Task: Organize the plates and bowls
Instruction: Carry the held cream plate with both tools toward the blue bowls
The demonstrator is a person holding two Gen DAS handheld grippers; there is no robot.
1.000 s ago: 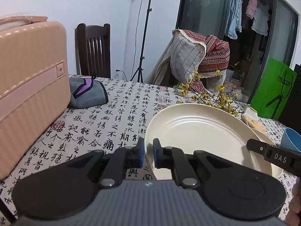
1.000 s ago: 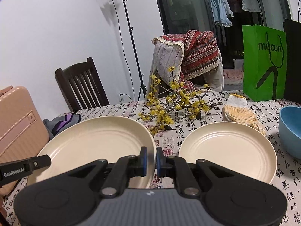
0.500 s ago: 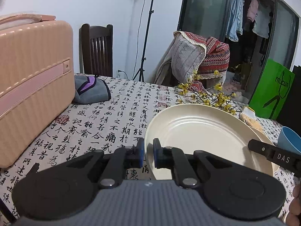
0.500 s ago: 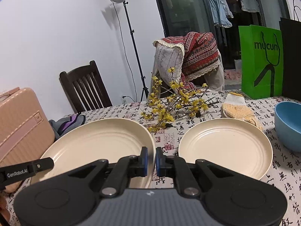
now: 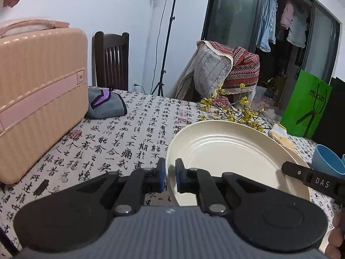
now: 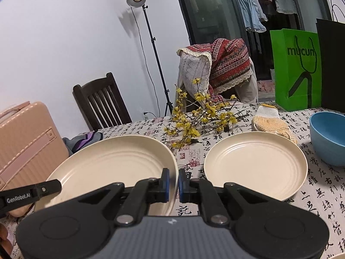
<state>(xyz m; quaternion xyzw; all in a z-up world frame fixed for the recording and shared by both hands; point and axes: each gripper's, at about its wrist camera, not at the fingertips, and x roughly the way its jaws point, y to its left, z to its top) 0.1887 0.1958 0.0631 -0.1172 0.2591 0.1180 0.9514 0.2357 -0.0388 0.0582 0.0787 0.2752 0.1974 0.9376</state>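
Big plate [image 5: 235,155]: held above the table [image 5: 120,133], face up and tilted a little; round, so no long axis. It hung between the two grippers, left edge in one and right edge in the other.
Left gripper [image 5: 170,173]: jaws nearly together, pinching the left rim of the big plate, which stood in the narrow gap between the blue pads.
Right gripper [image 6: 173,183]: jaws also nearly together, pinching the right rim of the same plate (its black finger showed at the right edge of the left view).
Small plate [image 6: 255,164]: flat on the table, face up, just right of the big plate and apart from it.
Bowl [image 6: 328,137]: blue, upright, opening up, on the table right of the small plate.
Branch [image 6: 200,116]: yellow flowers, lying behind the two plates, long axis running left to right.
Glove [image 6: 271,120]: behind the small plate, near the bowl.
Suitcase [image 5: 36,99]: pink, at the left side of the table.
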